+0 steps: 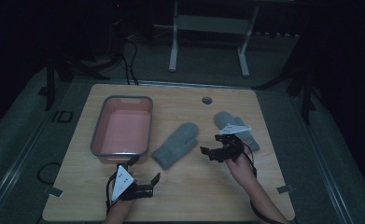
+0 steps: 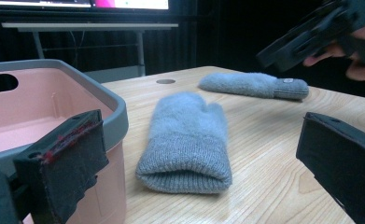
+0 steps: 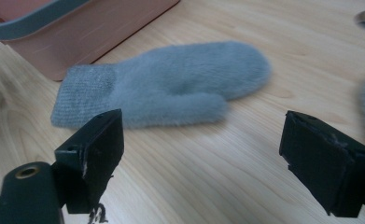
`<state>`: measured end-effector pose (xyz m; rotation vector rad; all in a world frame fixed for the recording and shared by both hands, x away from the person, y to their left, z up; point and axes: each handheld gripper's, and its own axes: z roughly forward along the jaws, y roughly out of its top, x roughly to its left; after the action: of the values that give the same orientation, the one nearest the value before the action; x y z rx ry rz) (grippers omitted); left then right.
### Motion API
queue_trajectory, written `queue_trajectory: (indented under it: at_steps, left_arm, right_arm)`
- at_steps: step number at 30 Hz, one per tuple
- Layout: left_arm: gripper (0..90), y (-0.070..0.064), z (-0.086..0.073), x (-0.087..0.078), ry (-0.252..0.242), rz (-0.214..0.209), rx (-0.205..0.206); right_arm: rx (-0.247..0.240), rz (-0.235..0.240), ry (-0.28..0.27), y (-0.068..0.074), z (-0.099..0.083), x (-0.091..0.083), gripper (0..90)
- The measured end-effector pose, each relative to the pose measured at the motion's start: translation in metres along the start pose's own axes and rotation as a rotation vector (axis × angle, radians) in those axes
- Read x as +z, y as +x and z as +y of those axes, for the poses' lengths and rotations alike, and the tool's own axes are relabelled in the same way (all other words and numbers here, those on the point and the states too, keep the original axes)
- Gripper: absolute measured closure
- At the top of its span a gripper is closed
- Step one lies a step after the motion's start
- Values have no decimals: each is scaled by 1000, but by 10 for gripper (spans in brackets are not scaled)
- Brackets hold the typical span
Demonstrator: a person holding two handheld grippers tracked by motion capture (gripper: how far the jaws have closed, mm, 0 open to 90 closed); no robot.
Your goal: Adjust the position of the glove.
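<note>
Two grey mittens (image 1: pixel 176 145) (image 1: pixel 235 127), one pink tub (image 1: pixel 122 129), one wooden table (image 1: pixel 194 191), two tools (image 1: pixel 145 175) (image 1: pixel 209 144)

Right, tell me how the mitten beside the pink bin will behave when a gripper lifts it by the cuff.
The mitten is fuzzy knit lying flat and limp on the table, so it will probably droop from the cuff rather than hold its shape. It looks thin and soft, so likely light for its size. The ribbed cuff should give the jaws fair grip; pushed, it may bunch up rather than slide.

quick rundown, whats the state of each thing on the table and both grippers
pink plastic bin with grey rim: upright, empty
near grey knitted mitten: flat on the table, beside the bin
far grey knitted mitten: flat, partly under the right gripper
left gripper: open, holding nothing
right gripper: open, holding nothing
</note>
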<state>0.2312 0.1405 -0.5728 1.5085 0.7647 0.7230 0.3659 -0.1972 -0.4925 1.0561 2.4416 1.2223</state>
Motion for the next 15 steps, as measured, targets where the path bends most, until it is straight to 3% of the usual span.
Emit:
queue_trajectory:
  at_steps: [3,8,10,11,12,13,15]
  left_arm:
    - [18,0,0,0,1,-2,3]
    - [18,1,0,0,1,-4,-8]
    - [18,1,0,0,1,-10,-19]
    - [18,1,0,0,1,-10,-19]
    - [18,1,0,0,3,-12,-15]
    - [18,1,0,0,3,-12,-15]
    - [18,1,0,0,3,-14,-14]
  right_arm:
    - [-8,28,22,6,5,21,135]
    - [-12,17,47,12,12,45,133]
    - [-73,-13,79,20,17,62,141]
    - [-73,-13,79,20,17,62,141]
    - [-141,-48,89,25,20,72,199]
    - [-163,-91,82,27,21,77,220]
    - [-164,-93,74,26,23,80,258]
